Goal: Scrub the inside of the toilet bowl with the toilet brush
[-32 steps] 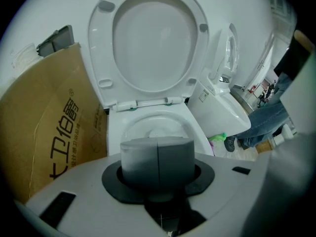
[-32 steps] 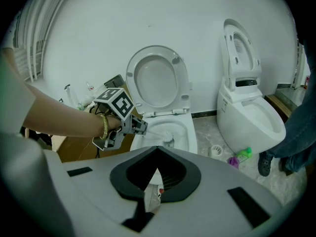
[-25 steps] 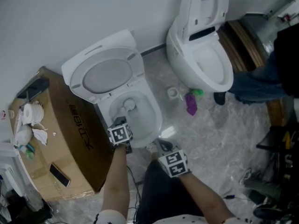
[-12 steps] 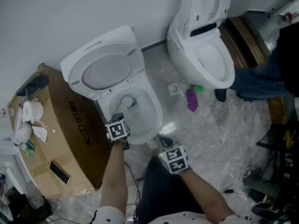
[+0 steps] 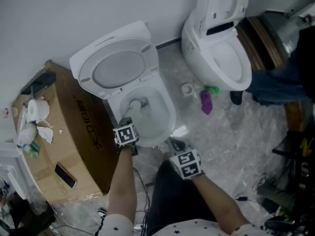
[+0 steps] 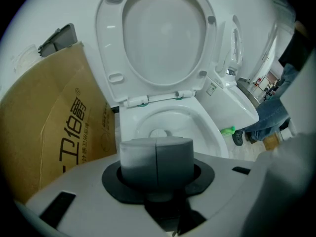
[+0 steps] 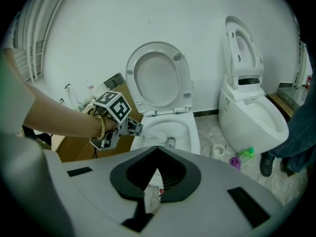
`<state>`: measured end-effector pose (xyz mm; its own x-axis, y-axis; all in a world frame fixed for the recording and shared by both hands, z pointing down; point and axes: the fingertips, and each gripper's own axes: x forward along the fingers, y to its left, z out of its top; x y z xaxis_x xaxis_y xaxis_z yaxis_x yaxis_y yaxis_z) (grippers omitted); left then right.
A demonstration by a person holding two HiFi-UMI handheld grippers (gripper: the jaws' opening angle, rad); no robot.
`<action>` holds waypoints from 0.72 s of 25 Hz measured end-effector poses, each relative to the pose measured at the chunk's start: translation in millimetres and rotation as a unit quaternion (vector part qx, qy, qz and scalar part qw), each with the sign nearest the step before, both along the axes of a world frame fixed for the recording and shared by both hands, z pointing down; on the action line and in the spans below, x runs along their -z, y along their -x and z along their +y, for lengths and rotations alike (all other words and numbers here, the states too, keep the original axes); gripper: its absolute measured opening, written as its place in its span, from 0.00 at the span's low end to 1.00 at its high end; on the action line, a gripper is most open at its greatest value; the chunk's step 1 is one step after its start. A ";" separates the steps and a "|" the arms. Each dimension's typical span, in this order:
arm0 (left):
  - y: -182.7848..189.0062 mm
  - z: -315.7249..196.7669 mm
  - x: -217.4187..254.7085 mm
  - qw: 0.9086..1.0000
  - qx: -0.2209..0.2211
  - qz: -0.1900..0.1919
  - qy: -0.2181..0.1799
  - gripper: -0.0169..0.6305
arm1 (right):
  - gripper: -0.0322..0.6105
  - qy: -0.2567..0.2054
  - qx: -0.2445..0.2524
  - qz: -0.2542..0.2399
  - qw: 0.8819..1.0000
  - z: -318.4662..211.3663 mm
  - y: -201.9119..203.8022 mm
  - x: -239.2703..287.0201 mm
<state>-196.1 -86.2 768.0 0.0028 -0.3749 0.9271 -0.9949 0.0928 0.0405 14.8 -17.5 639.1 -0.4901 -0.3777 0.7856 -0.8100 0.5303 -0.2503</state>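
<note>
The toilet brush is held by the left gripper, whose jaws are clamped on the grey handle end; in the left gripper view that handle fills the space between the jaws. The brush head is located inside the toilet bowl, low against the rear wall, just below the hinge of the raised seat and lid. In the right gripper view the pale shaft is seen running from the left gripper down into the bowl. The right gripper is positioned just beside the front rim of the bowl, apart from the brush – its jaws are pressed together and nothing is gripped between them. A cardboard box is set against the left side of the toilet, with a phone and crumpled tissue lying on its top. A second toilet with its lid up is installed to the right, well apart from the first. On the marbled floor between the two toilets, a purple bottle lies touching a green item, and a small white ring-shaped object is placed just beside them.
</note>
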 end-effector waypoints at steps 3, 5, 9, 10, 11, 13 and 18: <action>-1.7 6.6 -1.6 1.000 -0.003 0.006 0.001 0.26 | 0.06 -0.003 0.004 0.002 1.000 1.3 2.1 1.0; 1.4 11.5 -0.9 1.000 -0.004 -0.001 0.004 0.26 | 0.06 -0.004 0.005 0.001 1.000 2.0 3.9 2.1; 2.6 22.2 -0.7 1.000 0.000 -0.003 0.009 0.26 | 0.06 -0.006 0.006 0.002 1.000 4.3 5.7 4.7; 1.7 25.0 -0.9 1.000 0.000 -0.002 0.010 0.26 | 0.06 -0.006 0.006 0.002 1.000 5.0 5.9 5.3; 0.4 27.8 -1.3 1.000 -0.001 -0.001 0.011 0.26 | 0.06 -0.006 0.006 0.002 1.000 5.9 6.1 5.6; -2.2 32.9 -2.2 1.000 -0.002 0.003 0.013 0.26 | 0.06 -0.006 0.007 0.001 1.000 6.8 6.4 6.0; -6.9 44.3 -4.3 1.000 0.000 0.007 0.021 0.26 | 0.06 -0.008 0.003 -0.001 1.000 6.5 6.3 8.5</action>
<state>-189.2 -42.0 772.2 0.0157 -0.3359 0.9418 -0.9941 0.0957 0.0507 8.4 -11.0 630.5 -0.4947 -0.3876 0.7779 -0.8058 0.5398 -0.2435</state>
